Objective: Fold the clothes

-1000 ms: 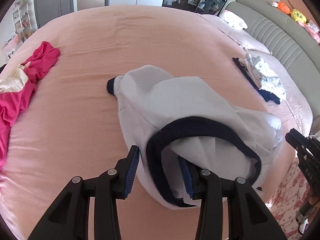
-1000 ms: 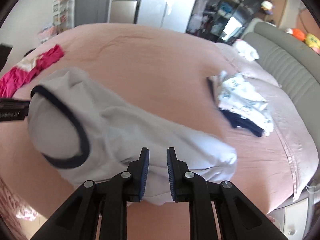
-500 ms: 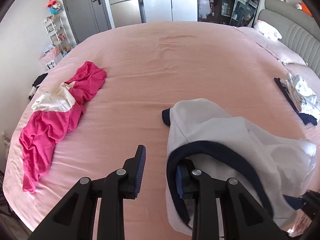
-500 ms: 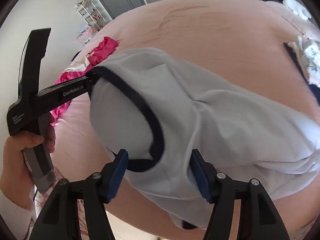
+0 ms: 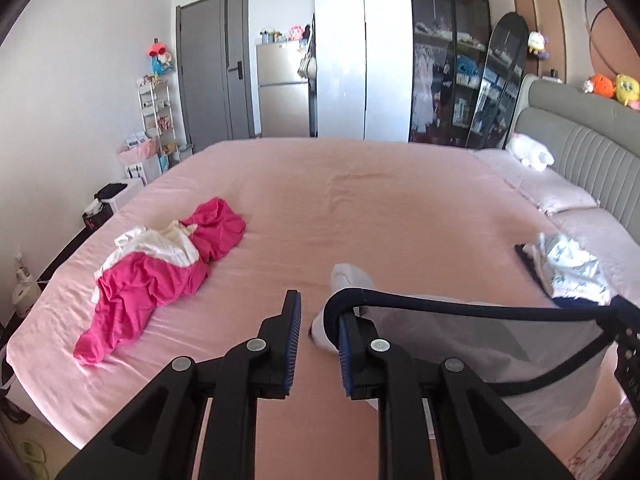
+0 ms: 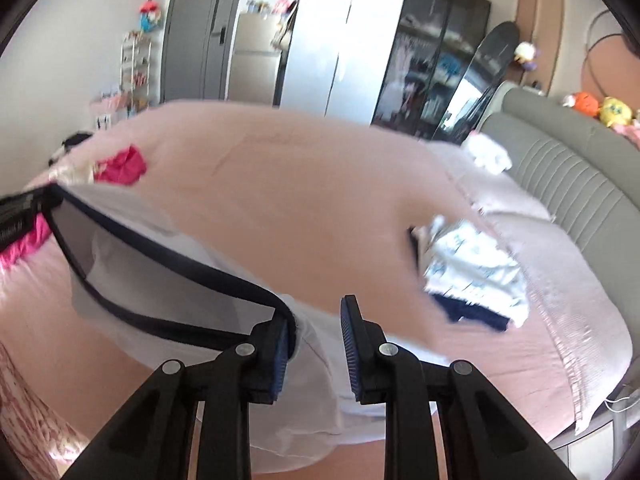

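A white garment [image 5: 460, 344] with a navy-trimmed opening hangs stretched between my two grippers above the near edge of the pink bed [image 5: 360, 208]. My left gripper [image 5: 318, 344] is open; the navy trim loops around its right finger [image 5: 348, 344]. My right gripper [image 6: 316, 344] is open too; the garment [image 6: 160, 280] hooks over its left finger [image 6: 276, 348]. The trim [image 6: 168, 256] runs taut from one gripper to the other.
A pink and white pile of clothes [image 5: 160, 264] lies on the bed's left side. A white and navy printed pile [image 5: 568, 268] lies at the right near the pillows and grey headboard [image 5: 580, 160]. Wardrobes, a fridge and a shelf stand beyond the bed.
Both grippers have risen and moved apart, pulling the garment's navy-trimmed opening from a loose oval into a taut, flat line lifted off the bed. The right gripper's jaws have narrowed somewhat.
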